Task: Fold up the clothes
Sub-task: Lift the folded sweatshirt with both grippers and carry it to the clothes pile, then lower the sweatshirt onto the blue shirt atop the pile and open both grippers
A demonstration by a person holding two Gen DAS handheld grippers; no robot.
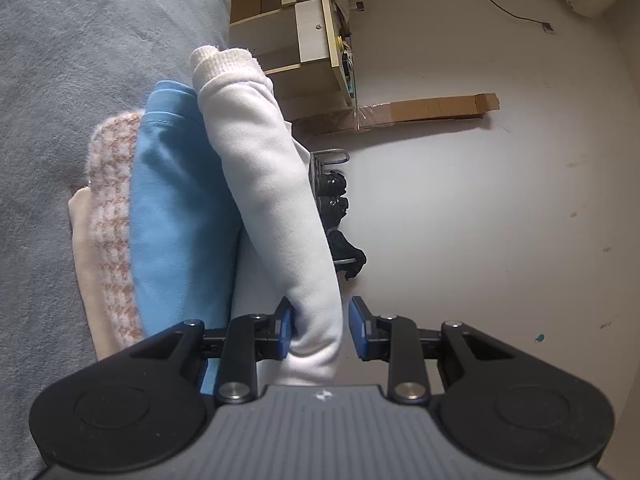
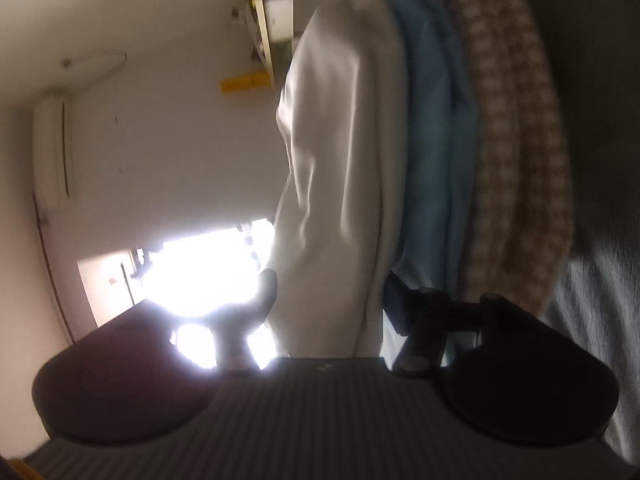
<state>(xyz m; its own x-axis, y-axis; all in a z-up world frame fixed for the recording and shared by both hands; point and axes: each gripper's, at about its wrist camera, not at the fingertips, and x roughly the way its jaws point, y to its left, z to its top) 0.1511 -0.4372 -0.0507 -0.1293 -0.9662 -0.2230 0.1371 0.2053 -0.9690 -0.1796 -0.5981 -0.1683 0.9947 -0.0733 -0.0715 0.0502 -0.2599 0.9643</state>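
Observation:
The view is rolled on its side. A stack of folded clothes lies on the grey blanket [image 1: 60, 60]: a cream piece [image 1: 84, 248], a pink-and-white houndstooth one [image 1: 114, 200], a blue one [image 1: 180, 200] and a white garment [image 1: 264, 168] on top. My left gripper [image 1: 320, 320] straddles the white garment's near folded edge, its blue pads against the cloth. In the blurred right wrist view, my right gripper [image 2: 330, 296] has the white garment [image 2: 340, 140] filling its jaws. One finger sits between the white garment and the blue one [image 2: 432, 120]. The houndstooth piece [image 2: 516, 140] lies beyond.
Past the bed edge stand a wooden shelf unit [image 1: 304, 40], a long cardboard box [image 1: 432, 108] and dark items [image 1: 336, 200] by the bed. An air conditioner [image 2: 54, 152] hangs on the wall. A bright window [image 2: 200, 272] glares behind my right gripper.

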